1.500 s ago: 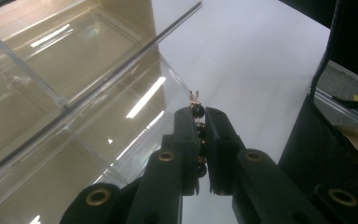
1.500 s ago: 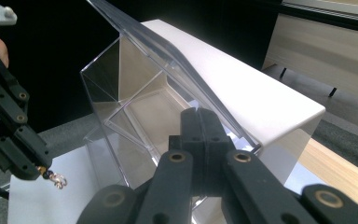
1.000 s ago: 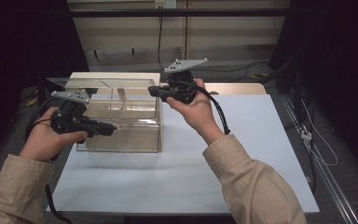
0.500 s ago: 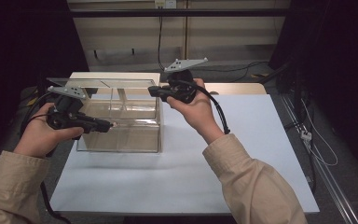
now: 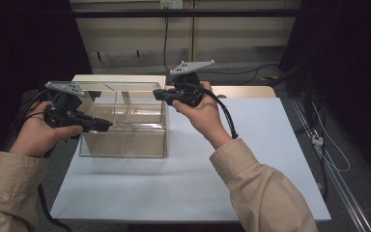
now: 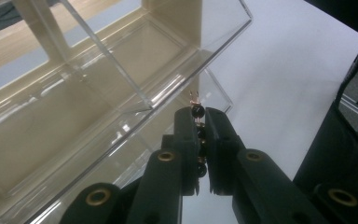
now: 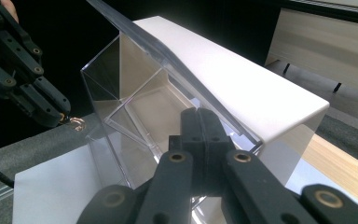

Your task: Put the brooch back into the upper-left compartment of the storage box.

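Observation:
A clear plastic box [image 5: 125, 140] with inner dividers stands on a white mat [image 5: 232, 169]. My left gripper [image 5: 107, 125] is at the box's front left and is shut on a small piece of black beads on copper wire [image 6: 196, 111], whose wire end pokes past the tips. The right gripper view shows that gripper [image 7: 58, 116] with a copper loop [image 7: 78, 123] at its tip. My right gripper [image 5: 157, 94] is at the box's top right corner. Its jaws [image 7: 200, 114] are closed at the edge of the raised clear lid [image 7: 168, 51].
A white opaque panel [image 7: 242, 74] forms the box's back. A wooden table edge [image 5: 251, 91] shows behind the mat. Cables [image 5: 319, 145] run along a dark rail on the right. A pale wall unit [image 5: 135, 34] stands beyond the table.
My left gripper has drawn slightly left and up with the beaded piece. The right gripper has stayed at the box's top corner.

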